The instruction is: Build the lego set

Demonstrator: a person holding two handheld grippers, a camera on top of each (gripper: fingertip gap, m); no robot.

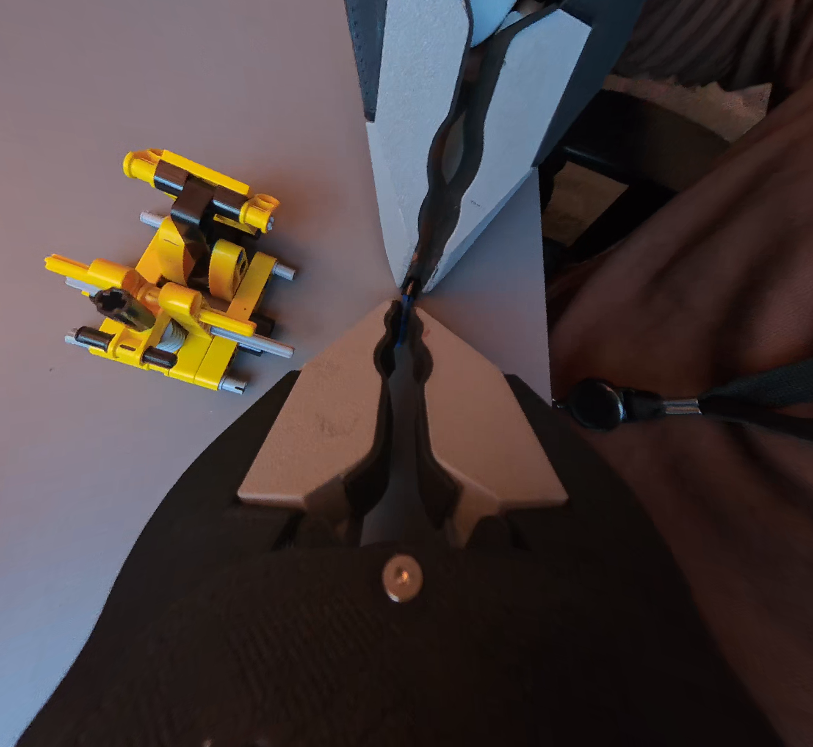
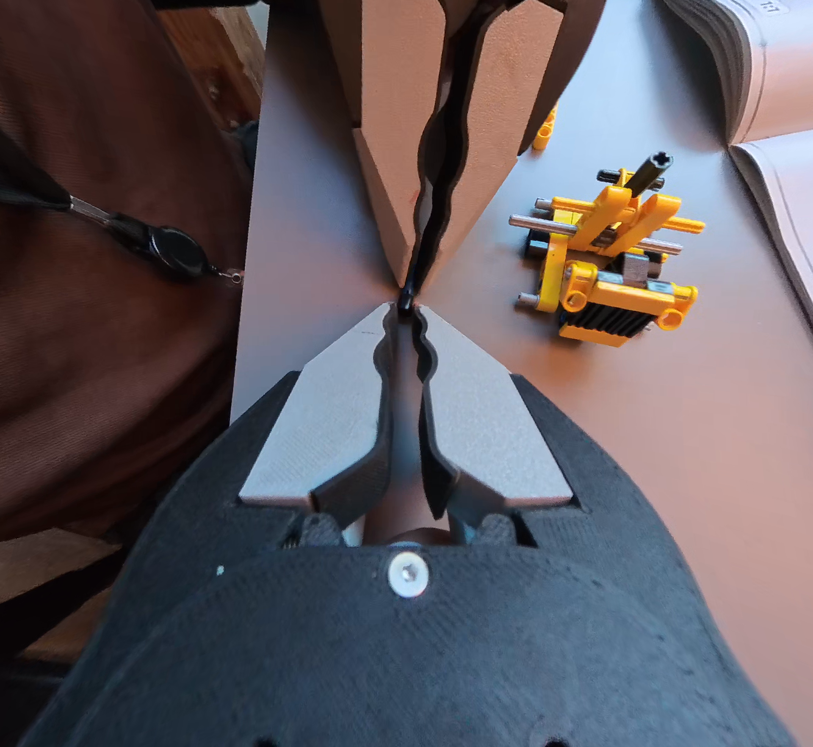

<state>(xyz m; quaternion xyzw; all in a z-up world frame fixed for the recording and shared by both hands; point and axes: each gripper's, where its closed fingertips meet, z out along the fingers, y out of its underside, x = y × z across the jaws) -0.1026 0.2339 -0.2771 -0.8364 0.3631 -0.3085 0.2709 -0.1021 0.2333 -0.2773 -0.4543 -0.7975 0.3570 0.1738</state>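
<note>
A: Item one, the claws?
B: Left claw and right claw meet tip to tip above the near edge of the counter. Both are closed down, each pinching one end of the same small dark peg, thin and partly hidden by the tips.

A: Item two, the model?
B: Yellow-and-black lego build, resting on the counter, well apart from both claws. Grey axles stick out of its sides; a black tube points upward.

A: Other entries?
B: An open instruction booklet beyond the build. A loose yellow piece half hidden behind the left claw. A black badge reel on a strap against brown clothing.
</note>
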